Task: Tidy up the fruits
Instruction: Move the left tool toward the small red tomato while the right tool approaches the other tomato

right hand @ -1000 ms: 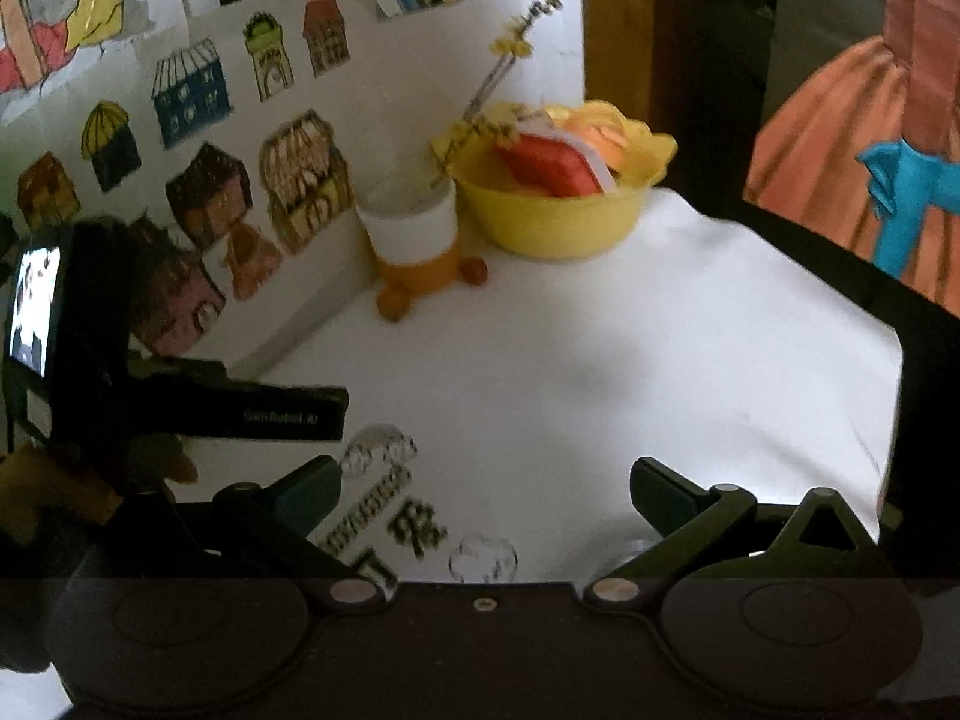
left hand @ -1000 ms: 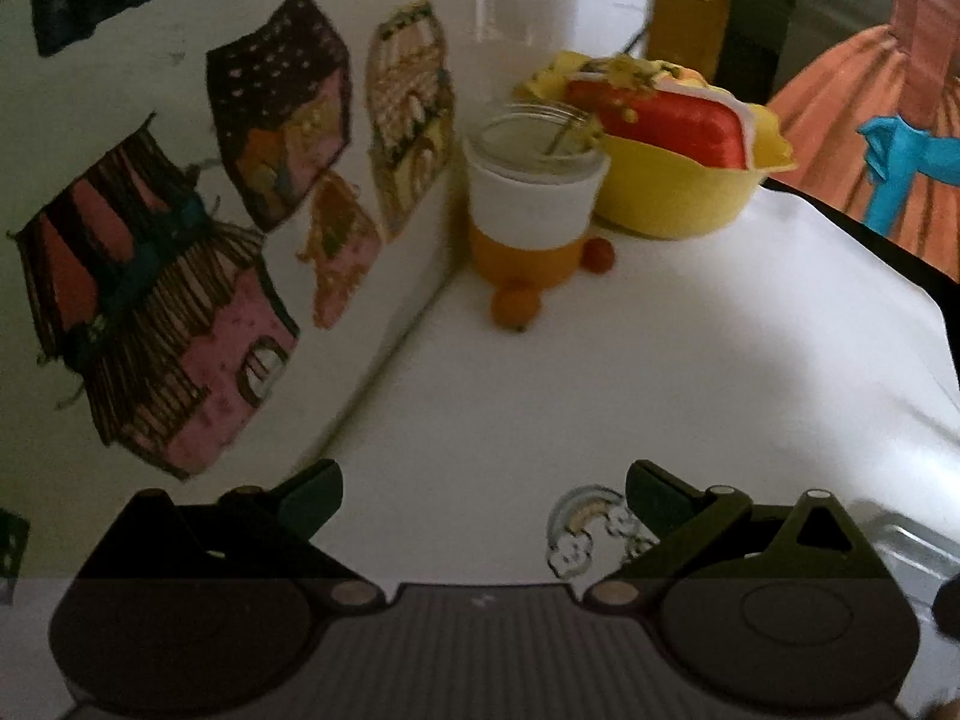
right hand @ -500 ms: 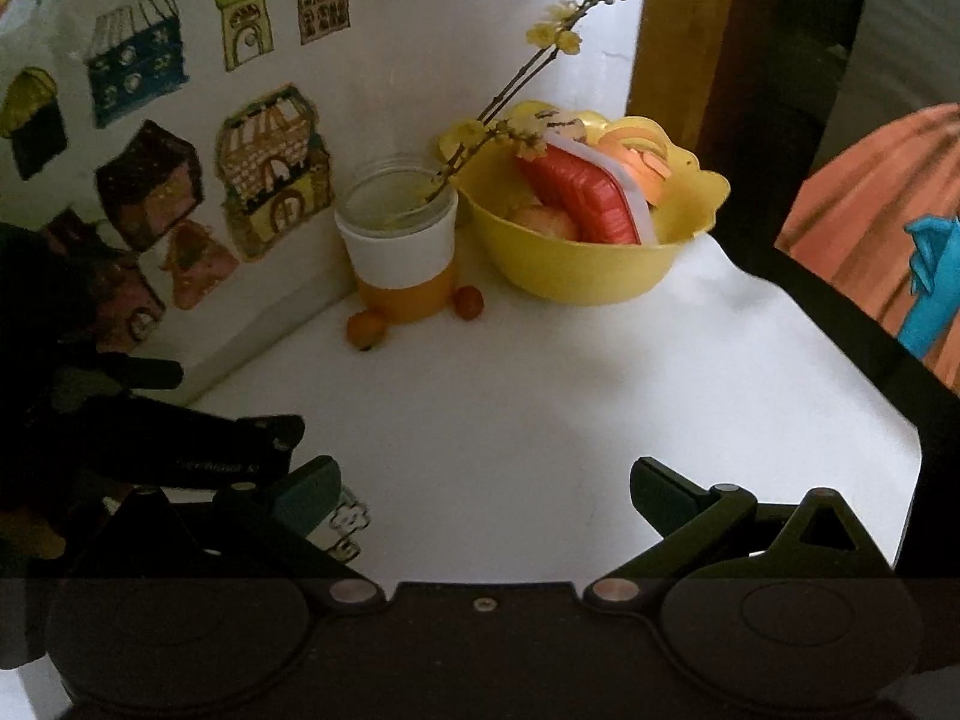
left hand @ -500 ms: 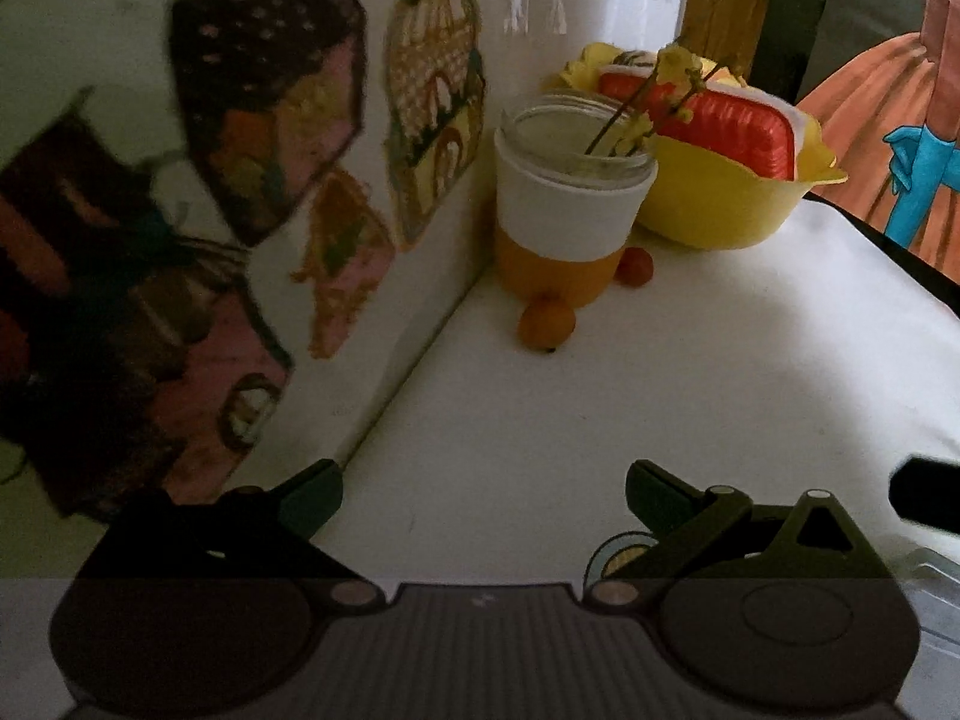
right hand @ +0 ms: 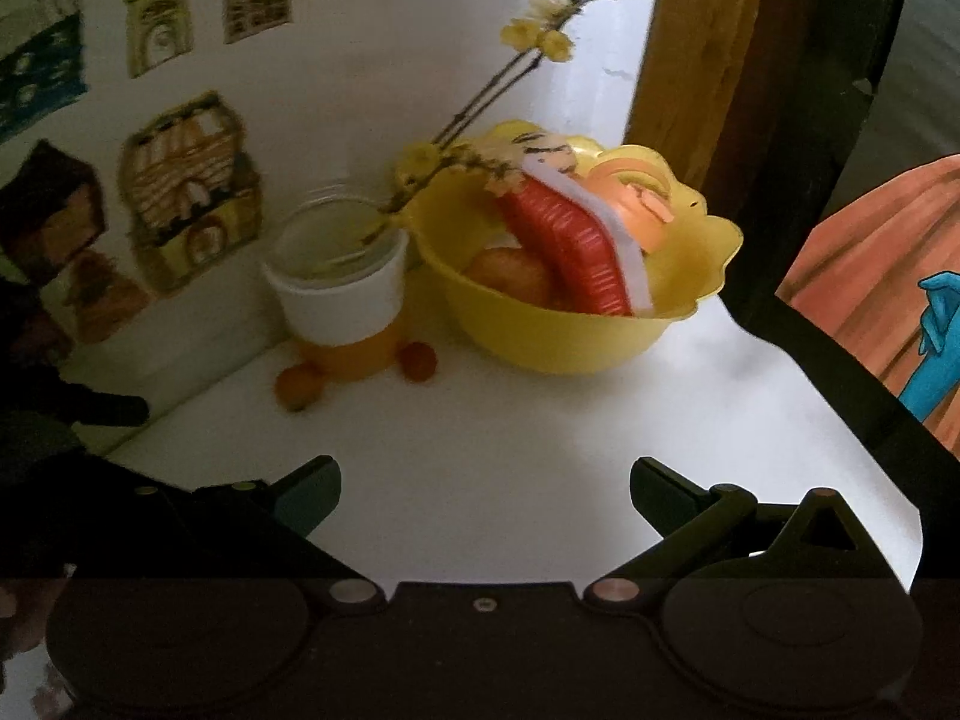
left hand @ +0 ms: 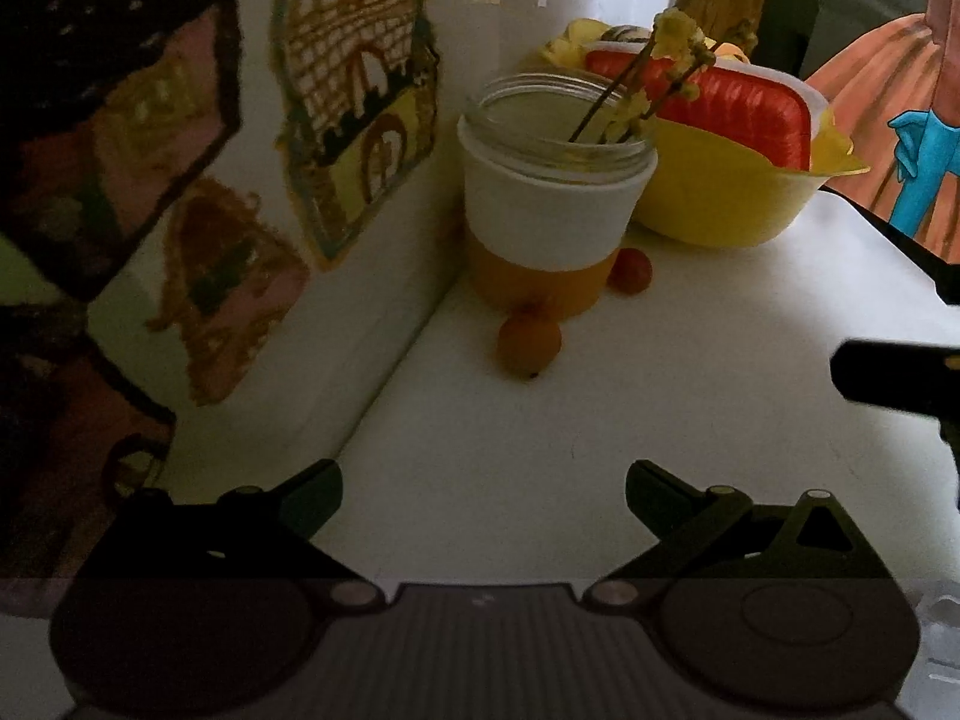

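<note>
We hold the left gripper (left hand: pixel 483 495) and the right gripper (right hand: pixel 485 495) released, jaws wide apart and empty, above the white table (right hand: pixel 540 450), aimed at the fruit. The landmark is the glass jar (left hand: pixel 555 180), cylindrical, wrapped in a white and orange sleeve, holding flowering twigs. A round orange fruit (left hand: pixel 529 343) lies in front of the jar, touching or nearly touching its base. A smaller reddish fruit (left hand: pixel 630 269) lies just beside the jar, between it and the yellow bowl (right hand: pixel 570 336). The bowl, smooth plastic with a scalloped rim, holds a ribbed red item and more fruit; we judge it the destination.
</note>
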A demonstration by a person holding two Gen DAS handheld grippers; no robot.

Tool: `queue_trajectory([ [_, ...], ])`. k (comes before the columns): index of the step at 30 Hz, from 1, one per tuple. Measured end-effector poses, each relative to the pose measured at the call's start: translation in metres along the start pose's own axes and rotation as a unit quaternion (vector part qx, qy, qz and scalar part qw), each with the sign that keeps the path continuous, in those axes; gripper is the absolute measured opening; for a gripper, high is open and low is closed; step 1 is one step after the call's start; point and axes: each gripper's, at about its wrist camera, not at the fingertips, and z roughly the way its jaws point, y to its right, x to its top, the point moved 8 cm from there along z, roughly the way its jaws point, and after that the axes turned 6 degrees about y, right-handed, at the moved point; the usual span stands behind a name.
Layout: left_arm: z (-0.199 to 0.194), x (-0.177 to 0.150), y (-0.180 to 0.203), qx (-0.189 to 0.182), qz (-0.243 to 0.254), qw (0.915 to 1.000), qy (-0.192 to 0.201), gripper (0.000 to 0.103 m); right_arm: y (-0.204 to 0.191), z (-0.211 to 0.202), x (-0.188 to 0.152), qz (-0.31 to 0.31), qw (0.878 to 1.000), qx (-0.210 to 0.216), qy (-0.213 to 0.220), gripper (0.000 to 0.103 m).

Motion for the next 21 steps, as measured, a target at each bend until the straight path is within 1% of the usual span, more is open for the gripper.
queue_trajectory([
  [5,0.009,0.0,0.003,-0.005,0.013,0.9999,0.004,0.102,0.007,0.019,0.0,0.018,1.0,0.002,0.021,0.102],
  [9,0.014,0.0,0.008,-0.006,0.03,0.9994,0.015,0.102,0.011,0.033,-0.001,0.033,0.999,0.001,0.034,0.101],
  [13,0.02,0.002,0.013,-0.007,0.043,0.9985,0.032,0.102,0.007,0.047,0.0,0.043,0.998,0.017,0.044,0.094],
  [17,0.027,0.006,0.022,-0.007,0.064,0.9966,0.05,0.102,-0.002,0.062,0.003,0.032,0.997,0.034,0.053,0.085],
  [21,0.033,0.009,0.027,0.0,0.086,0.9936,0.073,0.097,-0.008,0.077,0.004,0.019,0.997,0.045,0.056,0.076],
])
